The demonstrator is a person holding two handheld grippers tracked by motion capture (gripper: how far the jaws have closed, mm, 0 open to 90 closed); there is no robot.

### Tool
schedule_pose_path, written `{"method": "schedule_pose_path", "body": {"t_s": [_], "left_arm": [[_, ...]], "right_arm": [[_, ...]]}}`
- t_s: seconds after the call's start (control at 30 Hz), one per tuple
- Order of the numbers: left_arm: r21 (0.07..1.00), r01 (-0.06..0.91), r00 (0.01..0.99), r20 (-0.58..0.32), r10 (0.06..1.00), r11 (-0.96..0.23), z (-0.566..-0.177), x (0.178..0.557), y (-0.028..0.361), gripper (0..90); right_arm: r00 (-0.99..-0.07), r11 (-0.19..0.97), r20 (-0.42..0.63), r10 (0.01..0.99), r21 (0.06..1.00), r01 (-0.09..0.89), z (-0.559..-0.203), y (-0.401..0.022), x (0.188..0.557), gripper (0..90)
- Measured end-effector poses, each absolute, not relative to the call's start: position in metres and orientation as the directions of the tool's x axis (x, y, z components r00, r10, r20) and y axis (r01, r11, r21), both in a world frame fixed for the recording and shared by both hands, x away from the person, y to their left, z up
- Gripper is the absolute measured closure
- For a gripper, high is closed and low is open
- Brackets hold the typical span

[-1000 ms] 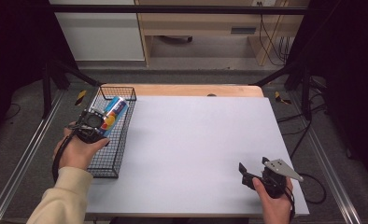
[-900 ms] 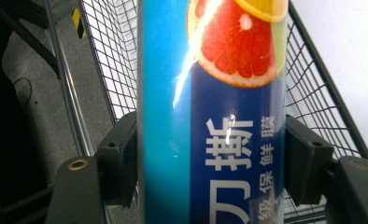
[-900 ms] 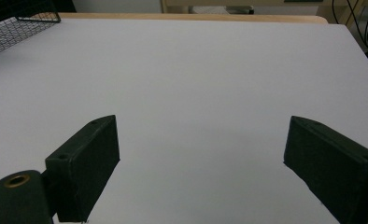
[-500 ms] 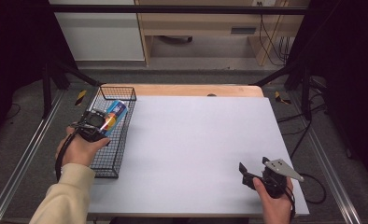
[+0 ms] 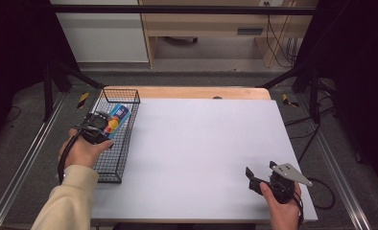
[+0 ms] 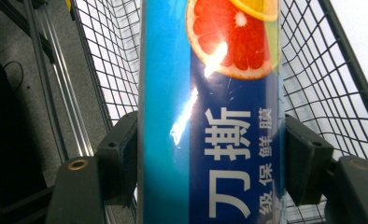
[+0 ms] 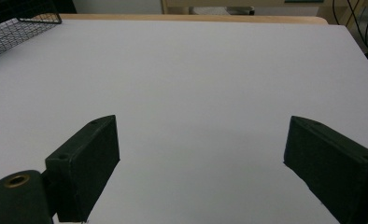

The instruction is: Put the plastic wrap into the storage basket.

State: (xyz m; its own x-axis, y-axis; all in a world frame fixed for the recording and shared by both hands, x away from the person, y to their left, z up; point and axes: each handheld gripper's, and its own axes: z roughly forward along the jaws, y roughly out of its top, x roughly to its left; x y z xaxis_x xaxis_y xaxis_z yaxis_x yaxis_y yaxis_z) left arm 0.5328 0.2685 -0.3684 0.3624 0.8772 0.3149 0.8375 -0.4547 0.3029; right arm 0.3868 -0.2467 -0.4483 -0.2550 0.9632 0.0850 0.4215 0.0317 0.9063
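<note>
Grip comes first: the left gripper (image 6: 210,163) has its two black jaws pressed against the long sides of a blue rectangular cardboard box printed with a grapefruit slice and white characters (image 6: 210,107), one pad on each flank, so the box is pinched across its narrow width. That hold suits a long, light carton, since squeezing the flat sides keeps it from twisting. In the high view the box (image 5: 118,117) sits within the far half of a black wire-mesh basket (image 5: 111,168) that stands along the left edge of the white tabletop (image 5: 201,148), and it lies slanted, its far end pointing away and to the right. Whether it rests on the basket floor or is lifted a little off it, I cannot tell. The mesh walls probably explain the approach from above and from the near side, where the opening leaves room for the jaws.

The left hand (image 5: 81,151) reaches forward over the basket's near part, its cream sleeve entering from the bottom.

The right gripper (image 5: 256,179) waits low at the near right of the tabletop, well apart from the basket, jaws spread wide with nothing between them, aimed across bare white surface.
</note>
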Motion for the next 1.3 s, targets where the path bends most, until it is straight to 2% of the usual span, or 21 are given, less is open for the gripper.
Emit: {"method": "schedule_pose_path", "body": {"t_s": [0.27, 0.5, 0.9, 1.3], "left_arm": [[0.272, 0.857, 0.358, 0.294, 0.886, -0.437, -0.371, 0.540, 0.271, 32.2], [0.205, 0.864, 0.382, 0.327, 0.864, -0.460, -0.385, 0.546, 0.267, 32.3], [0.192, 0.862, 0.393, 0.330, 0.858, -0.469, -0.387, 0.549, 0.264, 32.2], [0.138, 0.864, 0.413, 0.355, 0.839, -0.484, -0.392, 0.553, 0.260, 32.2]], "right_arm": [[-0.256, 0.030, 0.088, 0.963, 0.905, 0.424, -0.448, -0.247, 0.387, 10.8], [-0.261, 0.032, 0.090, 0.961, 0.903, 0.429, -0.449, -0.246, 0.387, 10.8], [-0.264, 0.036, 0.086, 0.961, 0.903, 0.428, -0.449, -0.246, 0.388, 10.8], [-0.266, 0.039, 0.086, 0.960, 0.901, 0.432, -0.449, -0.245, 0.388, 10.9]]}}
